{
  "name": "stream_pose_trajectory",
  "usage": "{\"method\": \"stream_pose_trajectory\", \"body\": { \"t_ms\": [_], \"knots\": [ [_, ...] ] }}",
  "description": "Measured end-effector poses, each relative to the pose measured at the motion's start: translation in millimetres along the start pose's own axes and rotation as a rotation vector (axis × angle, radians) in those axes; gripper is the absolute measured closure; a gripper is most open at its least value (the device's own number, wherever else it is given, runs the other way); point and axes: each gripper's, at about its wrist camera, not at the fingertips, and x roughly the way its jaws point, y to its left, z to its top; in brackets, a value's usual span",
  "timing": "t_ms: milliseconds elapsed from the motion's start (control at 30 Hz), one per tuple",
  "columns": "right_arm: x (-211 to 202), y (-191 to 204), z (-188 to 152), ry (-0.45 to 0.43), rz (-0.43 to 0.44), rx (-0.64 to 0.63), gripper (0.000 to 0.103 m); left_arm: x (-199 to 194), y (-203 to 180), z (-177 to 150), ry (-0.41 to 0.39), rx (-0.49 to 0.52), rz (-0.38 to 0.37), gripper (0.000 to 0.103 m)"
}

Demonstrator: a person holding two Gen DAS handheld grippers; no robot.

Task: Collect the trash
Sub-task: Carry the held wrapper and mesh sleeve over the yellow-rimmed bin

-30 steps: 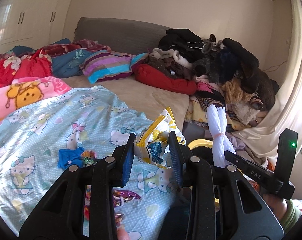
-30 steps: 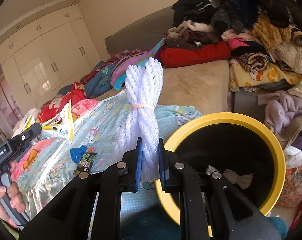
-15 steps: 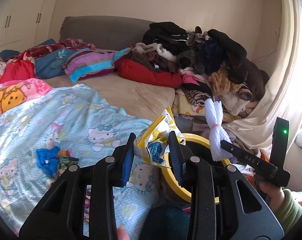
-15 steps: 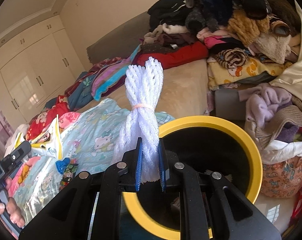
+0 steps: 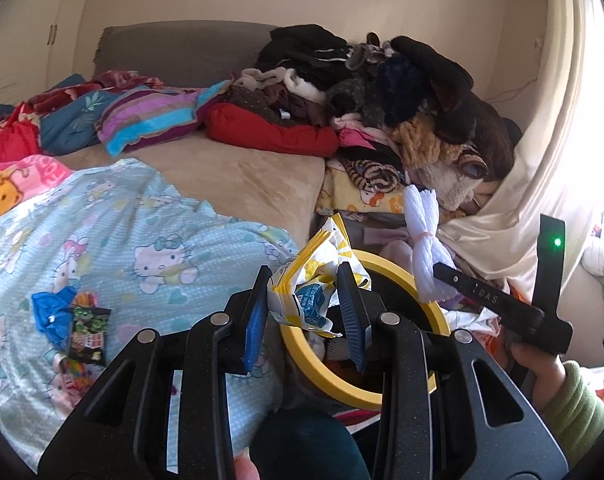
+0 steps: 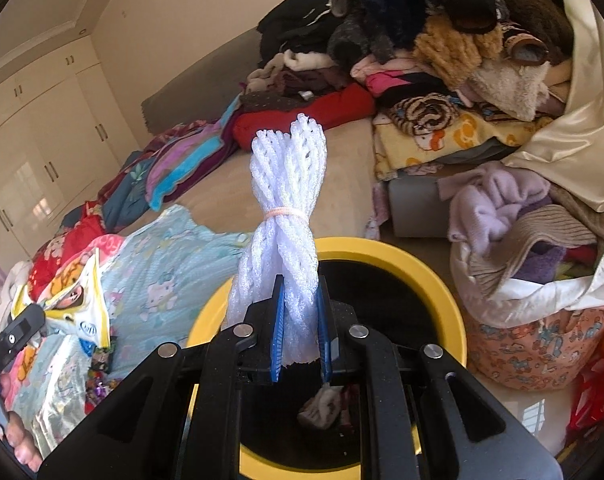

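The right gripper [image 6: 300,322] pinches the lower end of a bundle of white foam netting [image 6: 286,216], which stands up past its fingertips with the yellow-rimmed bin [image 6: 442,280] just ahead and below. The left gripper [image 5: 304,308] is clamped on a crumpled yellow-and-white snack wrapper [image 5: 314,280], at the bin's near rim. Both look feather-light and squashy, so a mid-body pinch should hold, and they may cling or drift when let go.

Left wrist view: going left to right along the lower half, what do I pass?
Blue wrapper → dark snack packet → yellow-and-white wrapper held in the left gripper → white foam net → right hand in a green sleeve.
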Motion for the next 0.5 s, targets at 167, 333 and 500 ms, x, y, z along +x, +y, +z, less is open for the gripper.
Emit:
{"method": "stream_pose_trajectory", "body": {
  "t_ms": [167, 333, 500],
  "knots": [
    [2.3, -22.5, 1.1, 0.004, -0.024, 0.029, 0.089, 12.9, -15.6, -4.0, 0.026, 0.028, -0.015, 0.077],
    [8.8, -39.6, -0.4, 0.025, -0.047, 0.049, 0.089, 29.6, -27.6, -10.6, 0.062, 0.047, -0.025, 0.077],
    [18.9, -49.9, -6.1, 0.060, -0.055, 0.052, 0.089, 50.6, -35.7, -17.3, 0.102, 0.064, -0.025, 0.077]
  ]
}}
